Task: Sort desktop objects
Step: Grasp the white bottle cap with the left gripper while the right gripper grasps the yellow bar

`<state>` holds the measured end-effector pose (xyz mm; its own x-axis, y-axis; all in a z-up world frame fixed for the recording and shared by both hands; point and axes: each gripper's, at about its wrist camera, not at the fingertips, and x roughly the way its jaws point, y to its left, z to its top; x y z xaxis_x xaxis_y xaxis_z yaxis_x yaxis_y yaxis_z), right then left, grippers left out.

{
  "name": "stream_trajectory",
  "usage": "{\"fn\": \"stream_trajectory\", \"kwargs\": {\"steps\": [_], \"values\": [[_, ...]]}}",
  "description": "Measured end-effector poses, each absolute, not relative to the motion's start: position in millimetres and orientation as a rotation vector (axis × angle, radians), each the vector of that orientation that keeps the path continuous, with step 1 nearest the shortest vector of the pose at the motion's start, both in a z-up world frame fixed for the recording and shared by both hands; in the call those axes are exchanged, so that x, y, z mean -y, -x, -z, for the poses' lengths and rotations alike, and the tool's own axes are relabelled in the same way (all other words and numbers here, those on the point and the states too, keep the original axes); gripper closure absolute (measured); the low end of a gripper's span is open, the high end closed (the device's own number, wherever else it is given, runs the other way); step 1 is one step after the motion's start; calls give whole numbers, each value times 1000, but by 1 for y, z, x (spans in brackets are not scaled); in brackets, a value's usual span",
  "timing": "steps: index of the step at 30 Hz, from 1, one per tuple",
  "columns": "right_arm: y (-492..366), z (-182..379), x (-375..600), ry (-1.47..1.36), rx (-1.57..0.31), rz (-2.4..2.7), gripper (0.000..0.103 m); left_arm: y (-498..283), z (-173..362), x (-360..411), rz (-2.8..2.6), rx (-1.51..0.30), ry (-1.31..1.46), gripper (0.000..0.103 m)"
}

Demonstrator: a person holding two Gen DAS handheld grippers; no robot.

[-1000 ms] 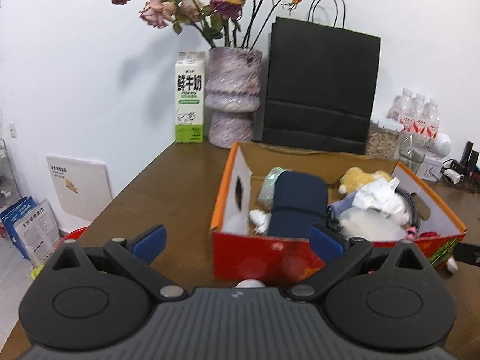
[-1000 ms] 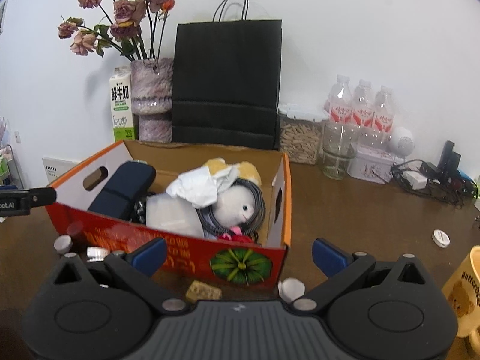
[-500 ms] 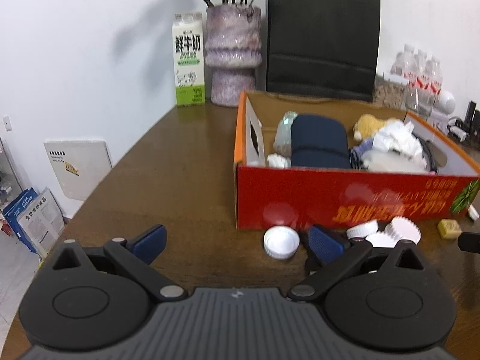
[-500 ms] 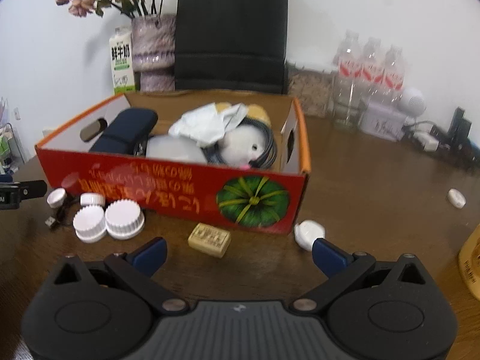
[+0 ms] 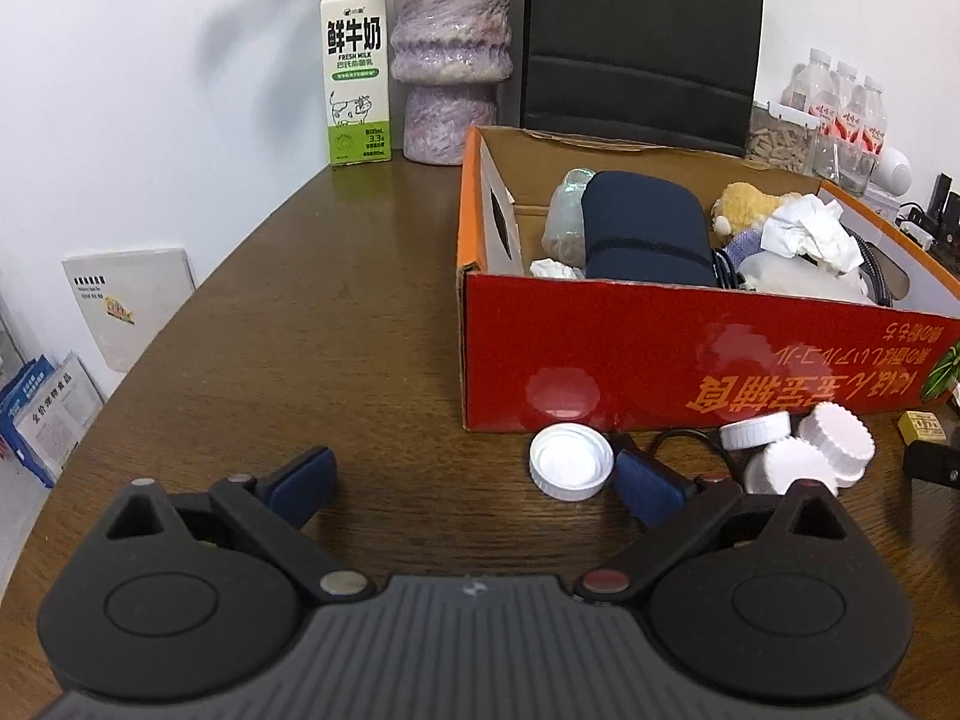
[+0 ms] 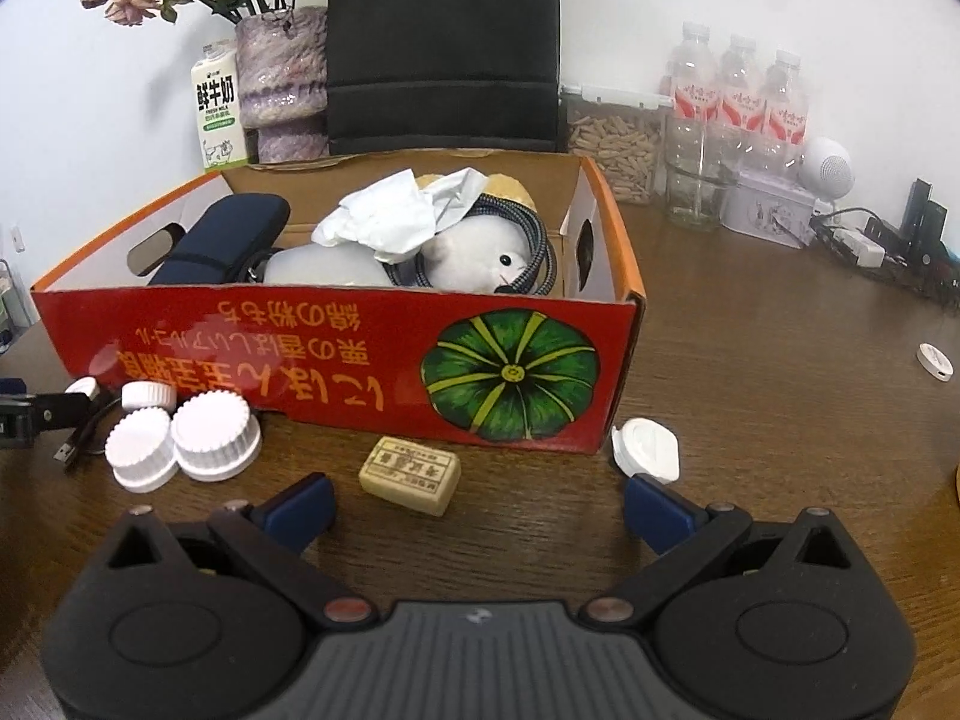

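Observation:
A red and orange cardboard box (image 5: 690,354) (image 6: 336,336) on the brown table holds a dark blue case (image 5: 645,234), crumpled tissue (image 6: 384,219), a white plush toy (image 6: 480,255), a cable and a yellow plush (image 5: 741,207). In front of the box lie white caps (image 5: 571,461) (image 6: 216,435), a tan block (image 6: 411,474) and a white lid (image 6: 647,450). My left gripper (image 5: 474,480) is open and empty, its right finger beside the open cap. My right gripper (image 6: 477,501) is open and empty, just before the tan block.
A milk carton (image 5: 355,69), a purple vase (image 5: 450,54) and a black paper bag (image 5: 639,42) stand behind the box. Water bottles (image 6: 738,102), a jar (image 6: 615,144), a tin, a white speaker and cables (image 6: 870,240) stand at the right. A small USB cable (image 6: 81,438) lies by the caps.
Both grippers have pulled back and tilted down, so the caps, block and lid in front of the box now show. Both stay open.

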<state>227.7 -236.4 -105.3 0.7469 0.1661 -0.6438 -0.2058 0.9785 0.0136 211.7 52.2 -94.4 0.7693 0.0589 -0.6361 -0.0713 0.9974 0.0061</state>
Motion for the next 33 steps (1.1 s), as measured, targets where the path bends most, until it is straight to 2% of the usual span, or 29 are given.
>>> {"fn": "stream_trajectory", "kwargs": {"steps": [5, 9, 14, 18, 20, 22, 24, 26, 28, 33], "values": [[-231, 105, 234, 55, -700, -199, 0, -212, 94, -51, -58, -679, 14, 13], [-233, 105, 233, 52, -700, -192, 0, -211, 92, -48, -38, -666, 2, 27], [-234, 105, 231, 54, -699, -195, 0, -211, 91, -46, -27, -662, -2, 31], [-234, 105, 232, 50, -696, -200, 1, -208, 90, -41, -2, -650, -11, 50], [-232, 104, 231, 50, -680, -214, 15, -207, 90, -39, 10, -646, -15, 57], [-229, 102, 230, 51, -667, -228, 25, -206, 90, -38, 18, -643, -14, 65], [-226, 101, 230, 52, -654, -243, 40, -205, 90, -38, 15, -641, -12, 71], [-223, 100, 229, 48, -645, -262, 61, -205, 90, -39, 14, -640, -9, 73], [-220, 99, 228, 47, -640, -280, 70, -205, 90, -38, 14, -640, -11, 73], [-215, 99, 224, 55, -638, -308, 70, -205, 90, -39, 14, -640, -12, 73]]}}
